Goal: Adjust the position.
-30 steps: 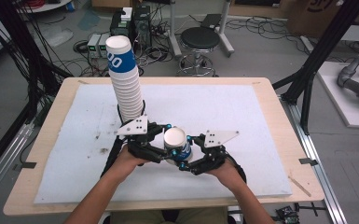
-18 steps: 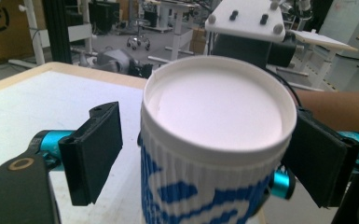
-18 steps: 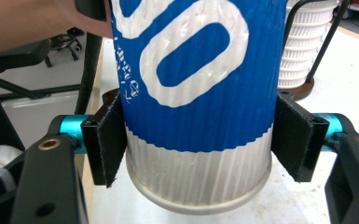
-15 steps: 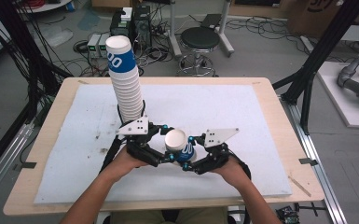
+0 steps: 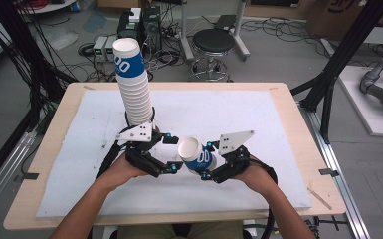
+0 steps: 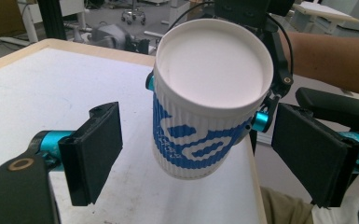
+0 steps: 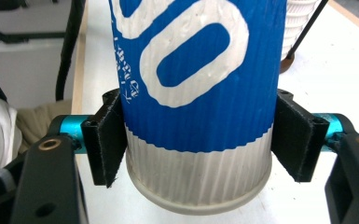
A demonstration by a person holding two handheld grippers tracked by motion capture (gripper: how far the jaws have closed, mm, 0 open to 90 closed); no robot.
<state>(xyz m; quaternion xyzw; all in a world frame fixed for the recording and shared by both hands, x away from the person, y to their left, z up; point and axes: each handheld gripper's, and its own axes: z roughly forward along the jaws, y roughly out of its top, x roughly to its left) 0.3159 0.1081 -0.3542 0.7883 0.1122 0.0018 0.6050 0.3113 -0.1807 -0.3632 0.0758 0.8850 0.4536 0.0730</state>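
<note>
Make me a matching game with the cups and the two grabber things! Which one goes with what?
Things:
1. cup stack
2. single cup
3. left gripper
4. right gripper

States:
A. open, jaws apart on either side of the cup without touching
B. standing tall on the white mat
C. tilted, held off the table
D. shut on the cup's ribbed side

Pairs: 1-B, 2-C, 3-A, 4-D

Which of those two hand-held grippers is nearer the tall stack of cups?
The left hand-held gripper: it sits just in front of the stack of cups. The right hand-held gripper is farther right, clamped on a single cup.
</note>
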